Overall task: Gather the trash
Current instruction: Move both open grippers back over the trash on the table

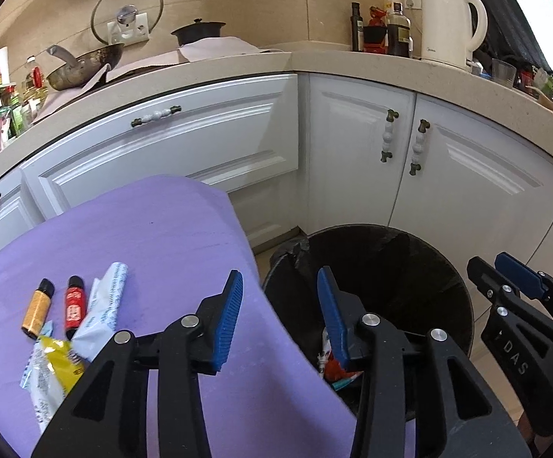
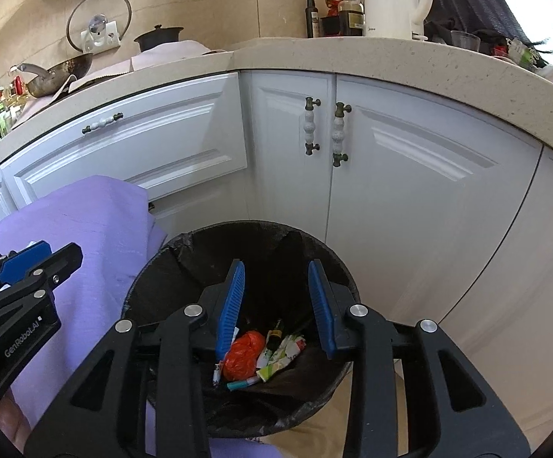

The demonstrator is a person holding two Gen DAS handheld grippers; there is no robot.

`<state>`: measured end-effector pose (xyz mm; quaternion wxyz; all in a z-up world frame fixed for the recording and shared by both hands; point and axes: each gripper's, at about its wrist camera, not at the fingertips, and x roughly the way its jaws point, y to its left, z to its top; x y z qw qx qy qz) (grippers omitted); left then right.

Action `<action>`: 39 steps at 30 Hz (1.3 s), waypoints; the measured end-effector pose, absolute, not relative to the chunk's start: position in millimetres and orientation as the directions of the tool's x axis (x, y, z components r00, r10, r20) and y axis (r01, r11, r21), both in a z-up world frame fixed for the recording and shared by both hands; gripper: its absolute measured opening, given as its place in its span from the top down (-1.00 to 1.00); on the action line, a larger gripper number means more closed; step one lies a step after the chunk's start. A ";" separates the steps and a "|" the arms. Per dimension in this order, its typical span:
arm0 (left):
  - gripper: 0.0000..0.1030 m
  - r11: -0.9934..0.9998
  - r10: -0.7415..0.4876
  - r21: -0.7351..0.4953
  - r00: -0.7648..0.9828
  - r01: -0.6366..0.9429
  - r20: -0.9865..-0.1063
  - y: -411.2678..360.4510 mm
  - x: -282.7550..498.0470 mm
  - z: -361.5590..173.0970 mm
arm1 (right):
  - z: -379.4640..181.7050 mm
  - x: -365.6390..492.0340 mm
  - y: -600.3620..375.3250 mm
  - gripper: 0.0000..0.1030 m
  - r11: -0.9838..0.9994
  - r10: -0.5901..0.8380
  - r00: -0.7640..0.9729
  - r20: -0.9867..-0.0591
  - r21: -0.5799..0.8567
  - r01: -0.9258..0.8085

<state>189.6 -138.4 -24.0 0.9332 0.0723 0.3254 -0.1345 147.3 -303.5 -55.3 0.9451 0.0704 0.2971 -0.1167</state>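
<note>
A black-lined trash bin (image 1: 390, 267) (image 2: 184, 263) stands on the floor beside a table with a purple cloth (image 1: 162, 236) (image 2: 85, 229). In the bin lie an orange bag (image 2: 244, 355), a small bottle (image 2: 275, 334) and wrappers (image 2: 282, 355). On the cloth lie an orange tube (image 1: 37, 308), a red tube (image 1: 74, 305), a white wrapper (image 1: 100, 313) and a yellow wrapper (image 1: 60, 358). My left gripper (image 1: 280, 316) is open and empty over the table's right edge. My right gripper (image 2: 276, 301) is open and empty above the bin.
White cabinets (image 1: 352, 145) and a speckled counter (image 1: 371, 61) run behind the bin. On the counter stand a white kettle (image 1: 452, 23), bottles (image 1: 398, 30), a wok (image 1: 81, 65) and a black pot (image 1: 198, 30).
</note>
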 end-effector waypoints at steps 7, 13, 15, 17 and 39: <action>0.20 0.961 -0.182 0.048 0.757 0.271 -0.627 -108.8 169.9 -15.6 | -48.6 135.0 -282.8 0.32 0.968 -0.153 0.798 -0.582 0.073 0.239; 0.17 0.972 -0.144 0.056 0.764 0.229 -0.629 -71.5 151.3 -12.0 | -46.4 125.7 -254.8 0.32 0.977 -0.104 0.799 -0.592 0.090 0.194; 0.16 0.976 -0.127 0.056 0.764 0.209 -0.633 -57.7 147.2 -11.5 | -44.9 123.2 -241.2 0.32 0.981 -0.080 0.801 -0.594 0.095 0.168; 0.16 0.982 -0.106 0.054 0.767 0.180 -0.633 -40.4 142.6 -9.9 | -43.1 121.3 -228.3 0.32 0.985 -0.061 0.804 -0.592 0.093 0.143; 0.16 0.986 0.148 0.041 0.745 -0.161 -0.650 123.9 121.4 -21.3 | -31.5 131.5 -81.1 0.32 0.987 0.148 0.786 -0.600 0.039 -0.156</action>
